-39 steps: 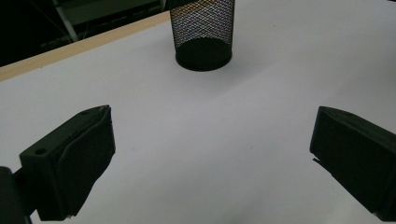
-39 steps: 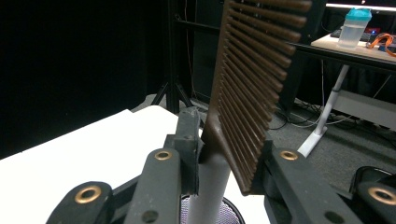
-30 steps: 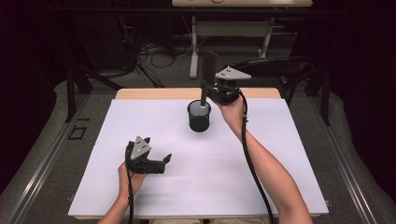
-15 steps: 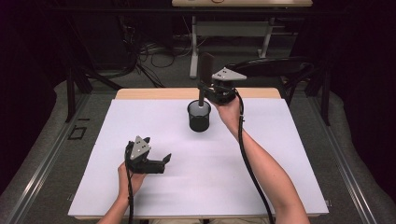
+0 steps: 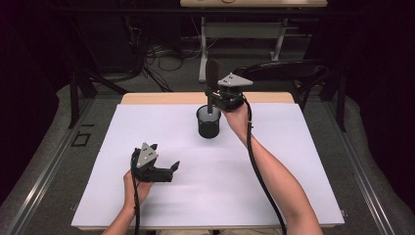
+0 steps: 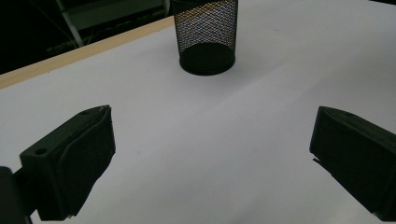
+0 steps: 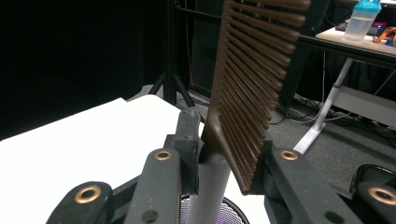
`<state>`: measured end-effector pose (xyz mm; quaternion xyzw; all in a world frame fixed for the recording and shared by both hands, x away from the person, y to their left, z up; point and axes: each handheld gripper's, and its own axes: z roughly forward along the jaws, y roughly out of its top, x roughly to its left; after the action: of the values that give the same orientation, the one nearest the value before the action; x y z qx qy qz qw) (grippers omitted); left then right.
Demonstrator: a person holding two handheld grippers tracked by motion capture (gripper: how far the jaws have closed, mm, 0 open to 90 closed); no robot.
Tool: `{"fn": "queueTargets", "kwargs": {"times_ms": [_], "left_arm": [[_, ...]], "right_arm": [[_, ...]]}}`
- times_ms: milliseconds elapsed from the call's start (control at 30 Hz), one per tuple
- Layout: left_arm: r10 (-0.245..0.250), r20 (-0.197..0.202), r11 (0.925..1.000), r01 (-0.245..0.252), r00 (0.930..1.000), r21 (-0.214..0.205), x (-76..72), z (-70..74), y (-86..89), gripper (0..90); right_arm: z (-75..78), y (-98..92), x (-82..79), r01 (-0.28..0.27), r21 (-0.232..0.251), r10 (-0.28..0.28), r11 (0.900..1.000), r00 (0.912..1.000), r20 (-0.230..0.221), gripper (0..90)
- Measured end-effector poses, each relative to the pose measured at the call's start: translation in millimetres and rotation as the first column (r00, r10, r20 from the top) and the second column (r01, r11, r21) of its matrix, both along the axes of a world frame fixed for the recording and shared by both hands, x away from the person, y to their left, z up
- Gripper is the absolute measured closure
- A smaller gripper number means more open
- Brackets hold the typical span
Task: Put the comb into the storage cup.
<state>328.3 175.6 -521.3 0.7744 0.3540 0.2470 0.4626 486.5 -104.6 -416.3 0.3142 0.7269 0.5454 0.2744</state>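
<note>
High view: taking the black wire-mesh cup [image 5: 209,122] as the landmark, the left tool [image 5: 164,171] sits well to the cup's near left, low over the white sheet covering the worktop [image 5: 293,161], held in the person's left hand [image 5: 134,183] with a grey three-cornered plate on top. Its two black jaws stand wide apart with nothing between them; in the left gripper view they frame bare white sheet, and the mesh cup [image 6: 205,37] stands farther off between them, upright on the sheet near the wooden edge of the worktop. Moving right, the cup itself stands on the far middle part of the sheet. Directly above its mouth is the right tool [image 5: 211,100], held in the person's right hand [image 5: 235,115], just to the cup's right and above its rim. Its jaws are clamped on a dark brown wide-toothed comb with a grey round handle [image 5: 212,78], which stands upright, its teeth part rising above the tool and its handle pointing down into the cup. In the right gripper view the jaws press the comb [image 7: 252,88] from both sides where handle meets teeth, with the cup's rim [image 7: 229,212] just below.
</note>
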Motion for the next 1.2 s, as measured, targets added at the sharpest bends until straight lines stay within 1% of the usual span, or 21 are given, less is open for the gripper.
{"fn": "queueTargets", "kwargs": {"times_ms": [267, 500, 567, 767, 967, 1033, 1167, 1200], "left_arm": [[-0.002, -0.004, 1.0, 0.002, 1.0, 0.004, 0.3, -0.2, 0.1, 0.2], [-0.01, -0.008, 0.9999, 0.01, 0.9999, 0.004, 0.8, -0.7, -0.4, 0.2], [-0.01, -0.013, 0.9999, 0.01, 0.9999, 0.0, 0.9, -0.9, -0.4, 0.2], [-0.011, -0.011, 0.9999, 0.011, 0.9999, 0.004, 0.9, -0.9, -0.3, 0.2], [-0.011, -0.014, 0.9999, 0.011, 0.9998, 0.002, 1.2, -1.4, -0.4, 0.2], [-0.015, -0.012, 0.9998, 0.015, 0.9998, 0.009, 1.0, -1.1, -0.5, 0.2], [-0.013, -0.015, 0.9999, 0.014, 0.9998, 0.007, 1.1, -1.3, -0.3, 0.2], [-0.012, -0.015, 0.9999, 0.012, 0.9998, 0.006, 1.2, -1.4, -0.2, 0.2]], "right_arm": [[-4.6, 3.6, 2.5, -0.002, -0.021, 0.002, 0.9998, 1.0, -0.001, 73.1], [-8.5, 3.8, 4.6, 0.0, -0.026, 0.0, 0.9997, 1.0, -0.007, 73.1], [-10.4, 3.8, 5.4, 0.0, -0.028, 0.0, 0.9996, 0.9999, -0.01, 73.1], [-17.2, 5.6, 7.8, 0.0, -0.042, -0.001, 0.9991, 0.9997, -0.023, 73.1], [-19.9, 8.1, 8.3, -0.003, -0.043, 0.002, 0.9991, 0.9997, -0.025, 73.1], [-21.2, 9.0, 8.5, -0.004, -0.049, 0.002, 0.9988, 0.9996, -0.029, 73.1], [-25.1, 9.9, 9.9, -0.004, -0.058, 0.002, 0.9983, 0.9995, -0.031, 73.1], [-25.9, 9.8, 10.0, -0.003, -0.059, 0.001, 0.9982, 0.9993, -0.038, 73.1]]}}
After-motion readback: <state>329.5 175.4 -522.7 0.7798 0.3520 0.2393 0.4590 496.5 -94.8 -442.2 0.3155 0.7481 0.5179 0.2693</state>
